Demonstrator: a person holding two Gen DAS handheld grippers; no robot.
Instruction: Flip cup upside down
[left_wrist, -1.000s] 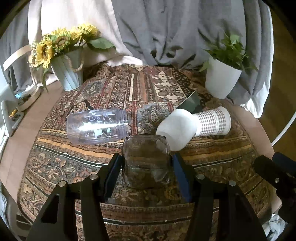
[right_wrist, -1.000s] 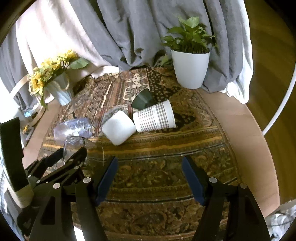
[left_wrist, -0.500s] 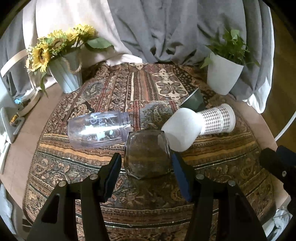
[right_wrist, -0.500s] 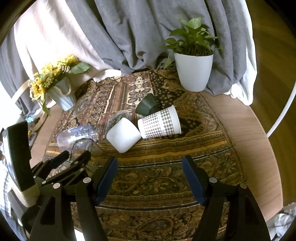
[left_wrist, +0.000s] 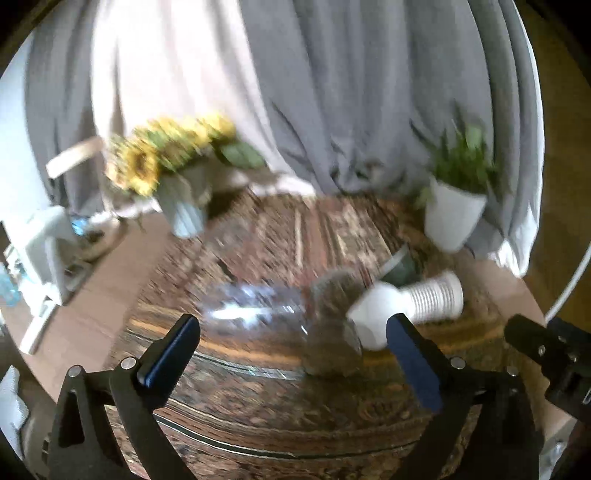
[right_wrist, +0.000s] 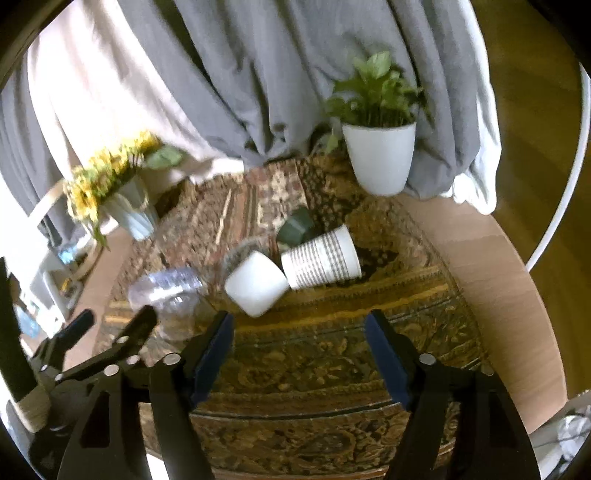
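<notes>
Glass cup (left_wrist: 332, 343) is seen standing (blurred) on the table (right_wrist: 509, 295); left gripper (left_wrist: 291, 354) is spread wide, unladen; right gripper (right_wrist: 299, 350) likewise parted, empty.

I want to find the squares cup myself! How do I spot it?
Find the white plant pot at the back of the patterned cloth. In front lies a cluster of tipped-over cups; the checked cup is rightmost, touching the plain white cup. Only it has a grid pattern.

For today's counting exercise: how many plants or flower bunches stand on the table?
2. The sunflowers stand at the far left edge; the green plant in a white pot stands at the far right, by the curtain.
</notes>
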